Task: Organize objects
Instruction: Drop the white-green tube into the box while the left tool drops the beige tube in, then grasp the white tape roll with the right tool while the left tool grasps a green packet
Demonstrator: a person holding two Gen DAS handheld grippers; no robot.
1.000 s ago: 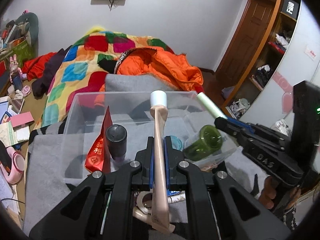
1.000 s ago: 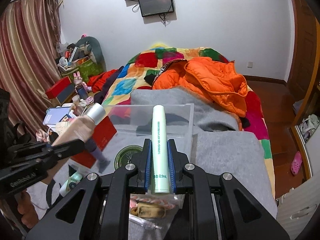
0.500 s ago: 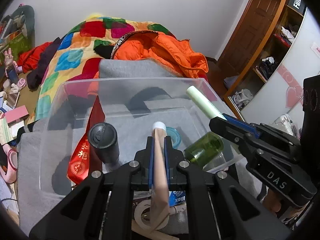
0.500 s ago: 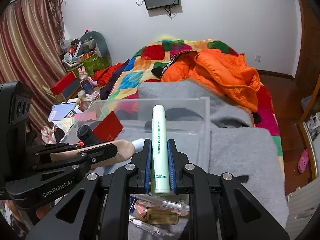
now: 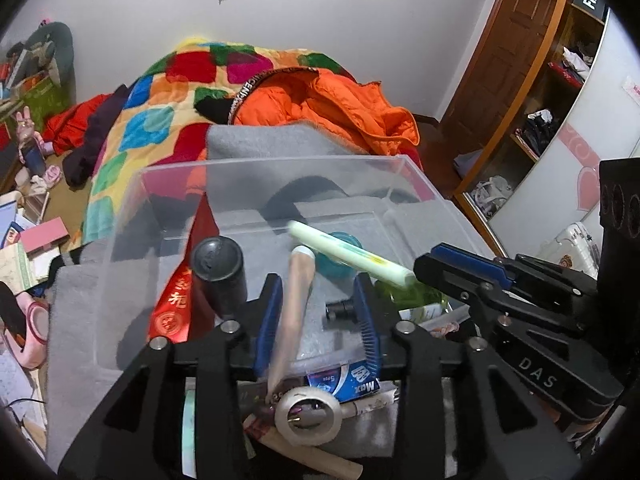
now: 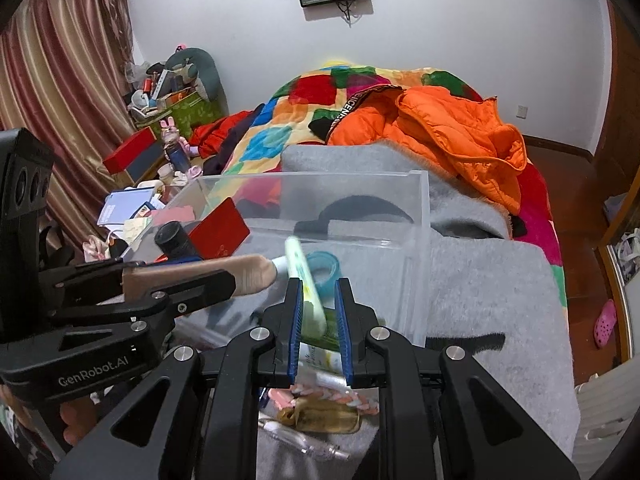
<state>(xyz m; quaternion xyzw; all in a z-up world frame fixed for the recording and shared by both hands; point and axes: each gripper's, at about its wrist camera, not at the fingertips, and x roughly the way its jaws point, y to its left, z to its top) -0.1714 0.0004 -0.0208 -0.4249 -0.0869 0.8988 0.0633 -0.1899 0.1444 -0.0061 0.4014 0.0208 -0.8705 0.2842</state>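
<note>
My left gripper (image 5: 316, 300) hangs over the near edge of a clear plastic bin (image 5: 280, 168). Its jaws are opening. A beige tube (image 5: 294, 312) stands loose between them: it leans by the left pad and is clear of the right one. My right gripper (image 6: 318, 296) is shut on the lower end of a pale green tube (image 6: 306, 280), which tilts to the left over the bin. In the left wrist view, that green tube (image 5: 348, 254) juts from the right gripper (image 5: 420, 270) across the bin.
The bin holds a black-capped bottle (image 5: 218, 264), a red ribbon (image 5: 176, 304), a teal lid (image 5: 340, 240) and a green bottle (image 5: 412, 292). A tape roll (image 5: 308, 410) and a blue box (image 5: 348, 380) lie on the grey blanket (image 6: 480, 280) in front. There is bedside clutter on the left.
The left jaws have parted, and the beige tube now sits loose and tilted between them. The green tube has swung from upright to leaning left. Both grippers have come closer over the bin.
</note>
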